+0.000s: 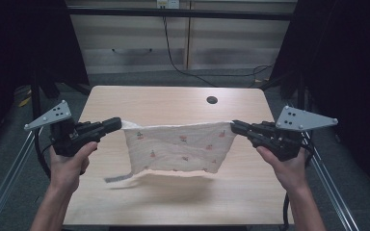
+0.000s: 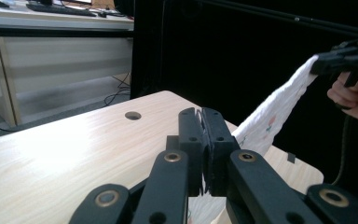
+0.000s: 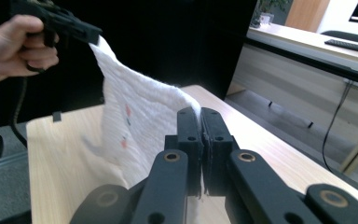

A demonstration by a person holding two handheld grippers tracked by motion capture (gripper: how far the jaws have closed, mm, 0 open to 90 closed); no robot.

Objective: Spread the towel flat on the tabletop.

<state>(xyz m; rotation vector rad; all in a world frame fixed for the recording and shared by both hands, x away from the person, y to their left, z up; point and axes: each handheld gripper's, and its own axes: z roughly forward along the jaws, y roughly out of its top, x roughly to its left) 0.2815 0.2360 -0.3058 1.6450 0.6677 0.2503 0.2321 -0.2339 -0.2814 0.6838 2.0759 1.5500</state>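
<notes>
A white cloth [image 1: 179, 147] printed with small red motifs hangs stretched in the air above the wooden table [image 1: 173, 103]. My left gripper [image 1: 117, 123] is shut on its upper left corner. At the opposite upper corner my right gripper [image 1: 233, 126] is shut on the cloth. The cloth's lower edge sags just above the tabletop, and a grey strip [image 1: 117, 177] trails from its lower left. In the left gripper view my left gripper [image 2: 202, 112] pinches the cloth [image 2: 265, 126], which runs off toward the other hand. In the right gripper view my right gripper [image 3: 200, 111] pinches the cloth [image 3: 135, 116].
A round hole [image 1: 212, 100] sits in the table near its far edge. Metal frame rails [image 1: 9, 178] run along both sides of the table. Beyond the far edge stand drawers [image 1: 135, 41] with cables on the floor.
</notes>
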